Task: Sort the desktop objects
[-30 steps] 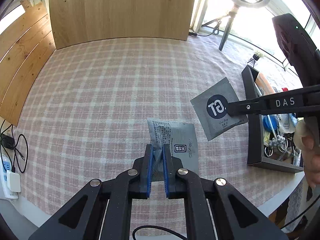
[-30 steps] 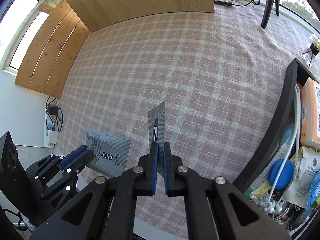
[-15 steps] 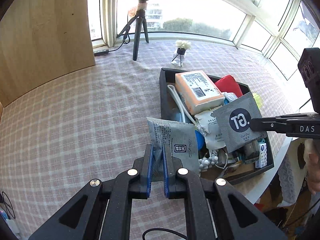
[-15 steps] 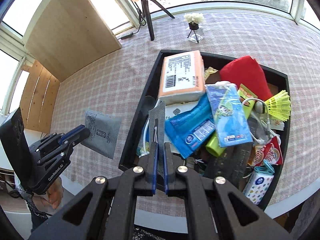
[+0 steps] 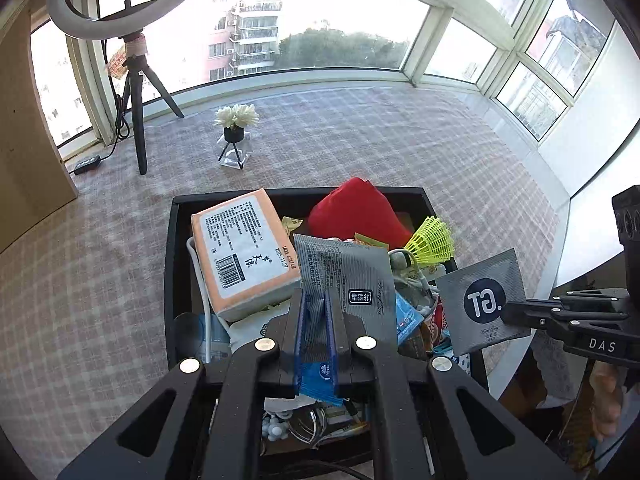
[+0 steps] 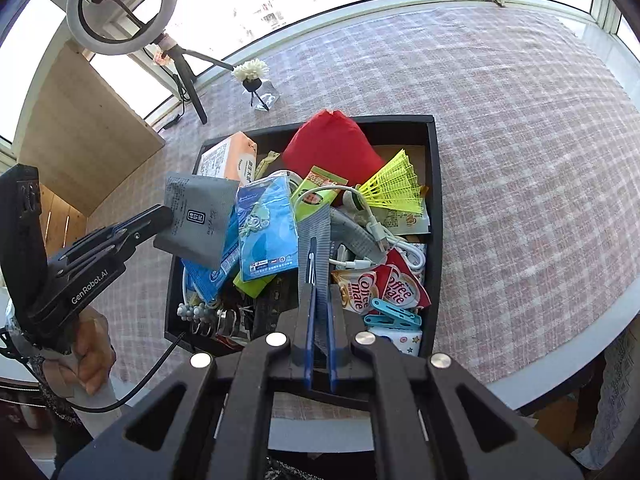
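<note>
Left wrist view: the left gripper (image 5: 316, 312) has its jaws clenched on the lower edge of a grey striped packet (image 5: 352, 280), which stands up from the blue pads and hangs in the air over the black tray (image 5: 170, 264). The tray sits on the checked surface (image 5: 80, 280) and is heaped with things: an orange tissue pack (image 5: 244, 256) against its left wall, a red pouch (image 5: 356, 212) at the back, a yellow shuttlecock (image 5: 434, 240) to the right, and a white cable (image 5: 200, 280) running under the tissue pack. At the right edge of the view the right gripper (image 5: 508, 312) grips a second grey packet with a round dark logo (image 5: 484, 304), held just past the tray's right wall. Behind the tray stand a small flower pot (image 5: 236, 120) and a ring light on a tripod (image 5: 136, 92).

Right wrist view: the right gripper (image 6: 318, 304) pinches its packet (image 6: 316, 248) edge-on between closed jaws, above the middle of the tray (image 6: 436, 216). Below it lie creamer sachets (image 6: 384, 284), a blue clip (image 6: 396, 314), a blue cartoon packet (image 6: 266, 228) and the shuttlecock (image 6: 394, 188). On the left, the left gripper (image 6: 166, 216), in a hand (image 6: 90, 352), holds its grey packet (image 6: 198, 216) over the tray's left side, beside the tissue pack (image 6: 226, 158).
</note>
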Available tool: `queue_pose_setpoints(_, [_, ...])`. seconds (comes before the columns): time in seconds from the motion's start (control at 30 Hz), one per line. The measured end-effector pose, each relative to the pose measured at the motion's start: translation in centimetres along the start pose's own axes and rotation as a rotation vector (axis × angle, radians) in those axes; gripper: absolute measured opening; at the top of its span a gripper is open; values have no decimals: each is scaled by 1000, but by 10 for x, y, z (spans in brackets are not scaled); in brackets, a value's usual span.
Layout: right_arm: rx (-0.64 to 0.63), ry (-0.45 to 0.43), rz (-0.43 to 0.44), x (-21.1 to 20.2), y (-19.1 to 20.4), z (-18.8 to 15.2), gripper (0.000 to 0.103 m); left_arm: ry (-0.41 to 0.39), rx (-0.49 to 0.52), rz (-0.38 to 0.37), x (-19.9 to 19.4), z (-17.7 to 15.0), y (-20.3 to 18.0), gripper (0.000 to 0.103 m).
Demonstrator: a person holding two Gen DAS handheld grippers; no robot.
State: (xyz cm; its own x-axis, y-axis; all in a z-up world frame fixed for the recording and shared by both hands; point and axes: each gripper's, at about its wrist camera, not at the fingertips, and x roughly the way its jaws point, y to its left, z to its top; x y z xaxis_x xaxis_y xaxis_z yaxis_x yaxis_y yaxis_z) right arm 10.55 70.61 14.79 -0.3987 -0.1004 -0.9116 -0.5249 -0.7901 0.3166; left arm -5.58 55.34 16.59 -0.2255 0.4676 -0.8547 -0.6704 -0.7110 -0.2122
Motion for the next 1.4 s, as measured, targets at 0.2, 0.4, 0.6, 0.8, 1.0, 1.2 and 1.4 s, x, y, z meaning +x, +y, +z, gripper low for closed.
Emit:
queue_pose_setpoints(0.2, [-70,27,-86,10,7,1,18,0,-10,34,13,14,-17,40])
queue_pose_setpoints(0.4, [-75,-4,-91,3,9,4,38,6,-14,66,13,13,-16,61])
queue_pose_setpoints(0.6, [-92,1,-97,6,19,4,39,23,-38,104,6,2,-4,61])
queue_pose_setpoints(0.8, [-114,-8,-100,13,45,-1,41,37,-56,160,-4,-15,14,62])
queue_pose_setpoints(1.0, [-162,-21,-111,24,86,-10,42,41,-85,209,-22,-39,42,63])
queue_pose_setpoints(1.2, [-228,-54,-134,36,141,-26,44,20,-129,257,-48,-63,77,63])
queue_pose_setpoints(1.4, [-293,-97,-124,49,207,-45,49,-5,-189,281,-80,-93,118,71])
